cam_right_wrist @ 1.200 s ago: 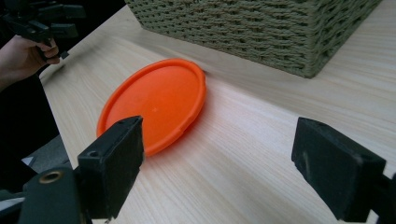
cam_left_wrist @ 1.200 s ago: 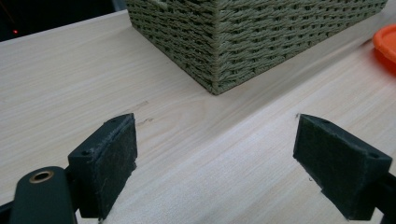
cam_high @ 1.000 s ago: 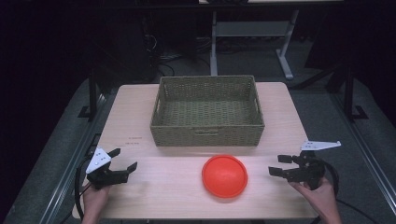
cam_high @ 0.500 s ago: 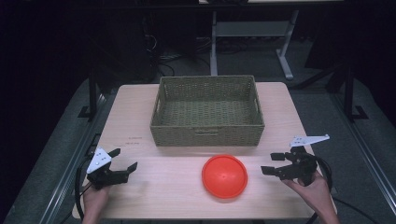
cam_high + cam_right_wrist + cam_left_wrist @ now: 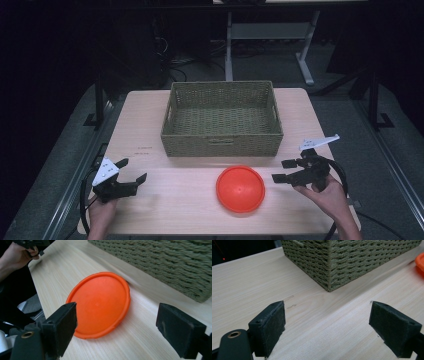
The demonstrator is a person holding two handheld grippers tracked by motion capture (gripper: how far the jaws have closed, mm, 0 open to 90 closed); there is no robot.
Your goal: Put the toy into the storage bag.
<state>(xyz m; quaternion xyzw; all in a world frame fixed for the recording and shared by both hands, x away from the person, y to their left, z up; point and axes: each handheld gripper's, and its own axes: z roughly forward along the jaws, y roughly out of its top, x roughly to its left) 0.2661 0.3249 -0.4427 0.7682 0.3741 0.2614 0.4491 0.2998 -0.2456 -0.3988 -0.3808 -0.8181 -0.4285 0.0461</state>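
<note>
Left hand-held gripper (image 5: 129,171) sits low over the pale wood-grain desk (image 5: 150,130), off the woven basket's (image 5: 222,120) near-left corner, well apart from it; black jaws spread wide w/ nothing between, flat felt-like pads facing each other in the left gripper view, bare desk in the gap. A hand (image 5: 101,212) grips it from below, grey three-cornered plate on top. The basket is rectangular, olive-green wicker, tight ribbed weave, empty inside, standing mid-desk toward the far edge; its corner looms close in the left gripper view. Just in front of the basket's near wall, slightly right of centre, lies a round orange disc (image 5: 240,188): smooth matte plastic or rubber, shallow dome w/ a raised rolled rim, flat on the desk, not touching the basket. Right of the disc, off the basket's near-right corner, the right hand-held gripper (image 5: 281,170) points toward the disc, jaws wide apart, empty; in the right gripper view the disc lies ahead btw the pads, near but not touched.
</note>
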